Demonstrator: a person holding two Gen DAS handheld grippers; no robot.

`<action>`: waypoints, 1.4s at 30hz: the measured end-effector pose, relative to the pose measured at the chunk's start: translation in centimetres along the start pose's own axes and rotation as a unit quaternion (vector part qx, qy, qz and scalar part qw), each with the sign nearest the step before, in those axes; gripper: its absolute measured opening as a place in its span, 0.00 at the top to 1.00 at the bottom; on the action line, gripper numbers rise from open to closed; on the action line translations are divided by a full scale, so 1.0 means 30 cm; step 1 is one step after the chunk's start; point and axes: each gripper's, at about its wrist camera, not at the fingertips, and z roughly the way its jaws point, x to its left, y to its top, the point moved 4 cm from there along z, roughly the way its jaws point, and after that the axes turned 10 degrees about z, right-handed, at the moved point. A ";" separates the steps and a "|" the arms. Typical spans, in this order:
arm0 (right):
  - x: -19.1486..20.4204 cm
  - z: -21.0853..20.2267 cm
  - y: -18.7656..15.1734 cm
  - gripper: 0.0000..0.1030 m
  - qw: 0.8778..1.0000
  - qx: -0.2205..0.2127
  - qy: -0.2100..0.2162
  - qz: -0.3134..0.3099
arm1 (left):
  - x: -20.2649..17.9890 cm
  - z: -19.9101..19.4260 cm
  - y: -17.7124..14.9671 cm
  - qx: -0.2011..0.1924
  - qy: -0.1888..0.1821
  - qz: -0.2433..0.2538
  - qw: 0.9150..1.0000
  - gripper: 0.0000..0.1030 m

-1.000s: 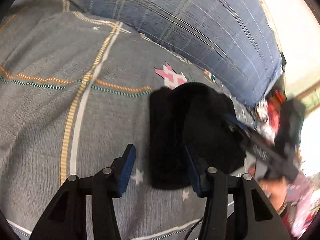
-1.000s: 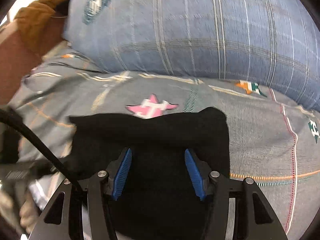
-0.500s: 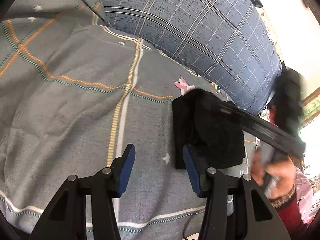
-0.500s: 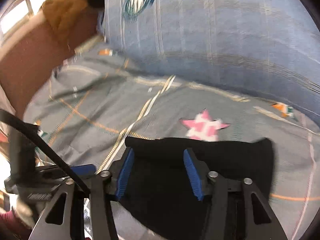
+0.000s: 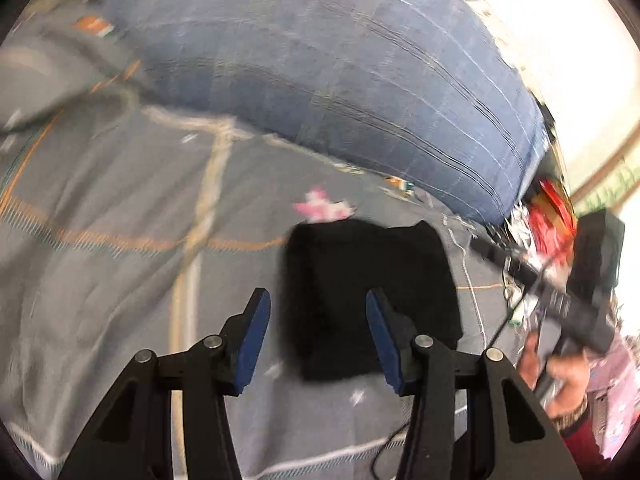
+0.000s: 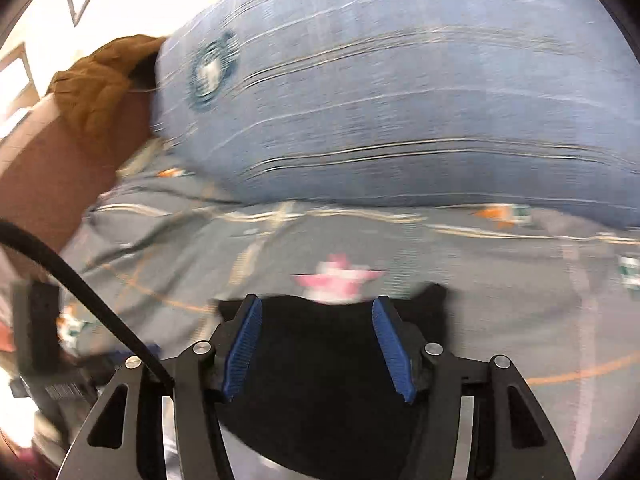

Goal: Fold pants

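Observation:
The black pants [image 5: 372, 296] lie folded into a compact rectangle on the grey patterned bedsheet [image 5: 100, 280]. My left gripper [image 5: 316, 336] is open and empty, hovering near the bundle's front left part. In the right wrist view the same black bundle [image 6: 320, 392] lies under my right gripper [image 6: 318, 344], which is open and empty above it. The right gripper also shows in the left wrist view [image 5: 568, 308], held by a hand at the right. Both views are motion-blurred.
A big blue plaid pillow [image 5: 360, 80] lies along the far side of the bed, also in the right wrist view [image 6: 400, 100]. A brown garment [image 6: 96, 84] sits on a headboard at left. Colourful clutter [image 5: 548, 212] lies past the bed's right edge.
Both grippers have kept moving and the views have swung. The left gripper now faces the folded pants more squarely. The right gripper has pulled off to the bundle's right side. The pants lie still.

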 end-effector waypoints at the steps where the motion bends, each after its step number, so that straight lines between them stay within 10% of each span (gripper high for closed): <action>1: -0.022 -0.013 -0.018 0.40 1.000 -0.002 -0.007 0.001 | -0.029 0.028 0.016 0.005 0.001 0.013 1.000 0.48; 10: -0.177 0.081 -0.257 0.42 0.998 0.049 -0.032 0.038 | -0.049 0.233 -0.095 0.052 0.034 0.010 0.998 0.39; 20: -0.199 0.024 0.003 0.39 0.992 0.004 0.072 0.108 | -0.018 0.125 0.056 0.000 -0.013 -0.050 0.999 0.40; 25: -0.159 0.195 0.052 0.40 0.975 0.067 0.157 0.143 | 0.046 0.276 0.020 0.055 0.011 -0.087 0.995 0.40; 29: -0.196 0.288 0.023 0.81 0.989 0.083 0.034 0.116 | 0.062 0.293 -0.045 0.035 0.007 -0.092 0.995 0.34; 34: -0.215 0.244 0.041 0.80 0.987 0.060 0.048 0.141 | 0.067 0.267 -0.042 0.041 -0.002 -0.090 0.995 0.34; 38: -0.249 0.107 0.048 0.46 0.989 0.014 0.035 0.146 | 0.079 0.179 -0.051 0.027 0.000 -0.099 0.995 0.34; 42: -0.251 -0.015 -0.037 0.41 0.990 0.003 0.046 0.133 | 0.061 0.103 -0.083 0.010 0.035 -0.083 0.996 0.34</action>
